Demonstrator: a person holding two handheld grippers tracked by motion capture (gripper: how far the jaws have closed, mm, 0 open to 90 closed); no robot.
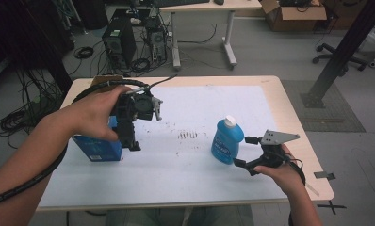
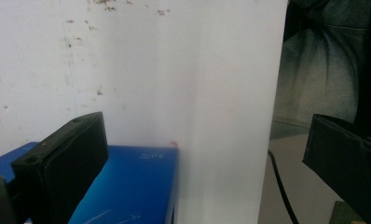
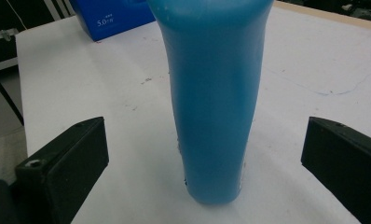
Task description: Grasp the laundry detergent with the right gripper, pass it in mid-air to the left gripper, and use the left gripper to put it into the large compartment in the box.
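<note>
I see the bench (image 1: 294, 141) under a white sheet (image 1: 185, 165) that covers most of its top, smudged with dark specks near the middle. A blue box (image 1: 97, 148) sits at the sheet's left side; in my left view its top lies just below the tongs. A blue bottle (image 1: 227, 141) with a white cap stands upright right of centre, well apart from the box. My left tongs (image 1: 129, 136) hang above the box, pointing down, spread wide and gripping nothing. My right tongs (image 1: 245, 151) sit low just beside the bottle, spread wide, with the bottle between the jaws but touching neither.
</note>
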